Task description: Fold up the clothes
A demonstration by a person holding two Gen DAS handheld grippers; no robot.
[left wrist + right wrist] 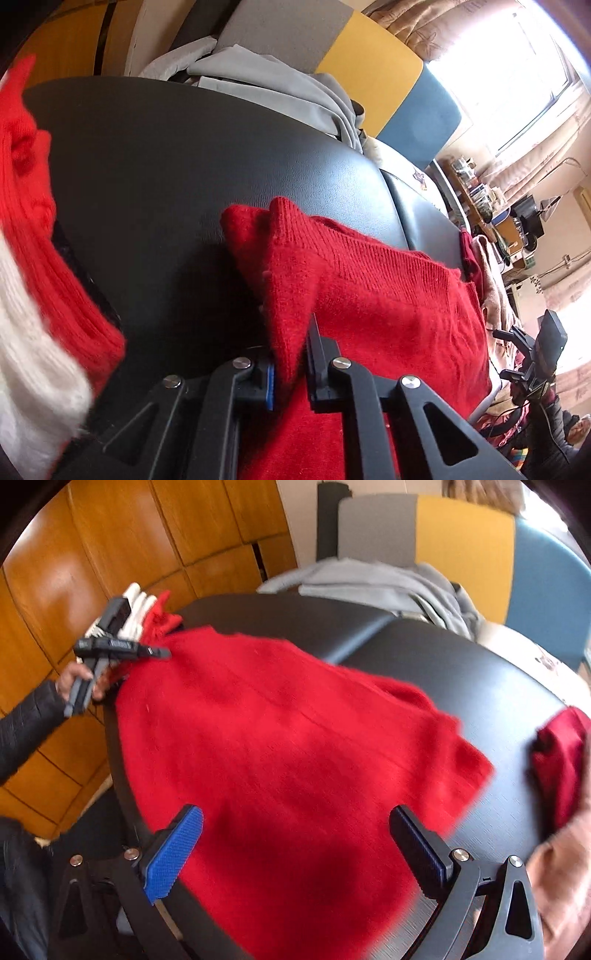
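Observation:
A red knit sweater (280, 738) lies spread on the black table (480, 686). In the left wrist view my left gripper (291, 369) is shut on a raised fold at the sweater's (369, 295) edge, the cloth pinched between the blue pad and the black finger. The right wrist view shows that left gripper (162, 651) at the sweater's far left corner, held by a hand (74, 683) in a dark sleeve. My right gripper (295, 849) hangs open over the sweater's near part, its fingers wide apart with only flat cloth below them.
A red and white knit piece (37, 295) hangs blurred at the table's left edge. Grey clothes (369, 583) lie piled at the back. A dark red garment (561, 760) and a tan one (561, 878) sit at the right. Wooden panels (110, 554) stand beyond the left edge.

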